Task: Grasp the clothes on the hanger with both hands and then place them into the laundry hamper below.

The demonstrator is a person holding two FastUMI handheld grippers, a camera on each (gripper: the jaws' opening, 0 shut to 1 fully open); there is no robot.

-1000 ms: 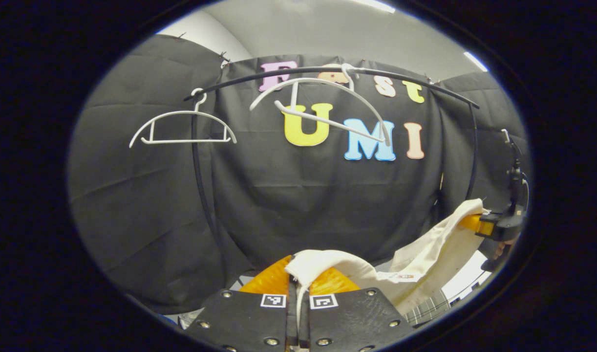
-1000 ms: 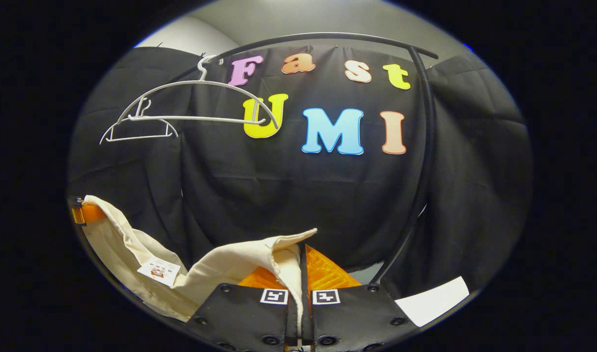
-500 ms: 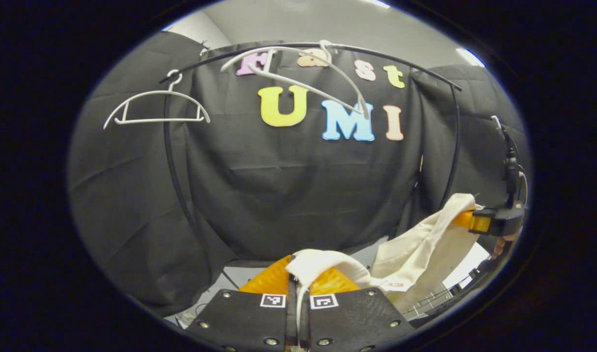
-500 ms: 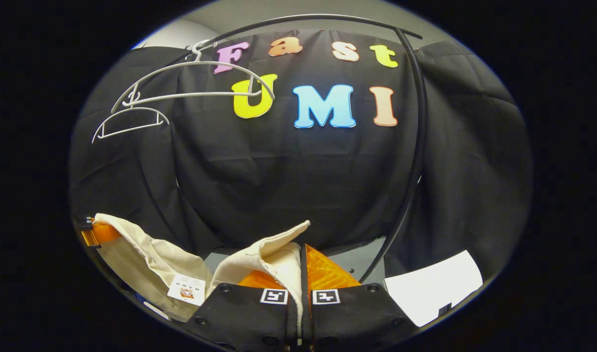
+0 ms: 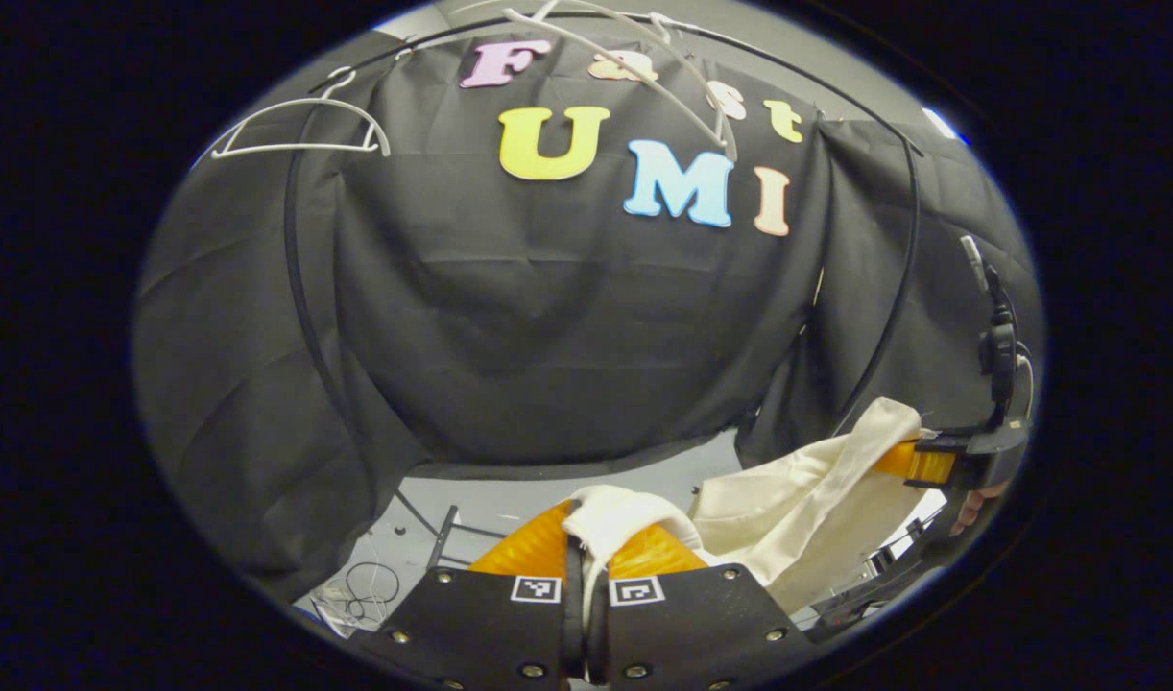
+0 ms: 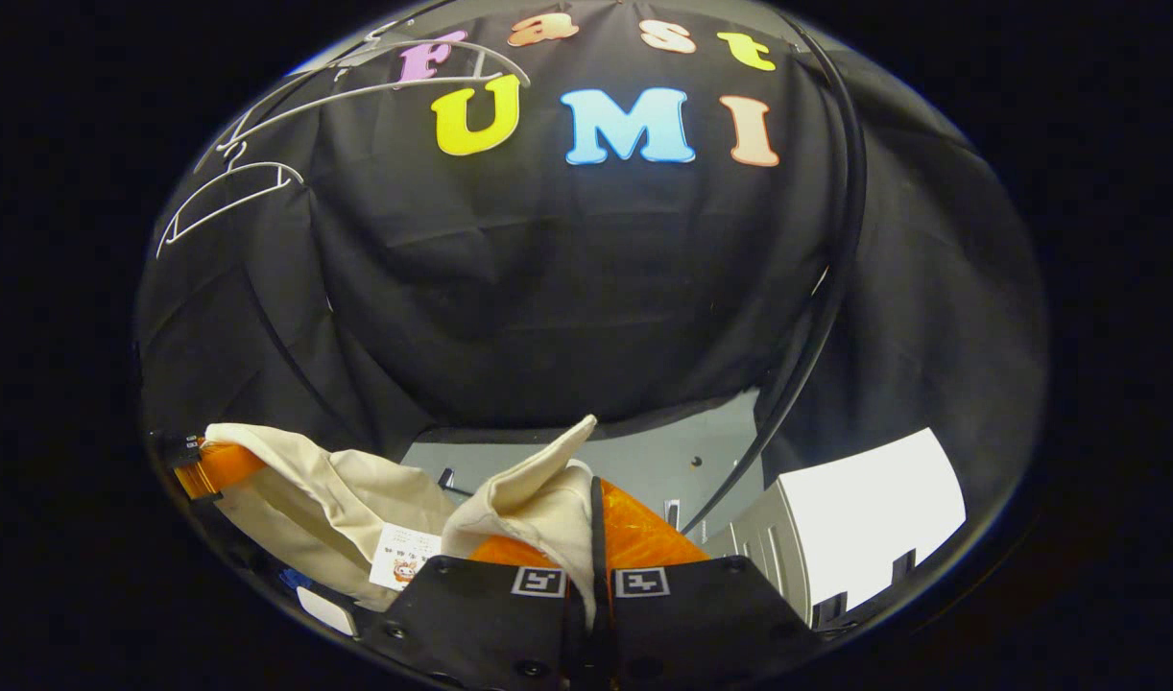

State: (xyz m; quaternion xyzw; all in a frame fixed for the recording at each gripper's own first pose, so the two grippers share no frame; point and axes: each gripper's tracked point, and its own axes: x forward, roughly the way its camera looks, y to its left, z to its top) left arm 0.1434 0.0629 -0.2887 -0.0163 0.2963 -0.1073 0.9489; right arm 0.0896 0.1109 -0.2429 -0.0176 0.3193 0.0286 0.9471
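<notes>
I am holding the cream garment [image 5: 807, 499], off its hanger, slung low between my left tongs [image 5: 586, 537] and right tongs [image 6: 594, 518], each pinched tight on a fold. It could snag the black rail [image 6: 817, 326] or miss the white hamper [image 6: 865, 499] at lower right; open floor lies ahead.

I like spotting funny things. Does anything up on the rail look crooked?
Yes. One bare white plastic hanger on the black metal rail hangs steeply tilted, while the other white hanger further left sits level.
</notes>
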